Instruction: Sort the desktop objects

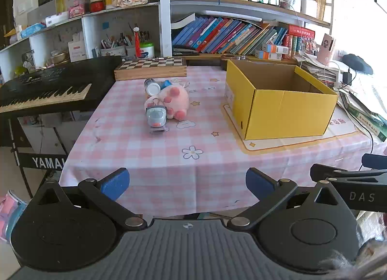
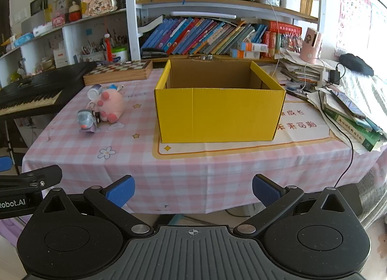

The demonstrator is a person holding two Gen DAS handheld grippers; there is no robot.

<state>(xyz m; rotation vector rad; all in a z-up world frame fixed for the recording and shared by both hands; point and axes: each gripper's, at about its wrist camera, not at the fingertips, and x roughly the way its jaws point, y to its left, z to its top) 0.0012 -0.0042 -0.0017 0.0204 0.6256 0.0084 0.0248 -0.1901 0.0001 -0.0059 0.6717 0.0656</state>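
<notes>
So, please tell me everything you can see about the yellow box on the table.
The yellow box is an open-topped corrugated cardboard carton, yellow outside and plain brown inside. It stands upright on a cream mat with an orange border, over the pink checked tablecloth. No lid or flaps show. The part of its inside that is visible looks empty. Nothing else touches it; the toys lie apart, on its left in both views.
</notes>
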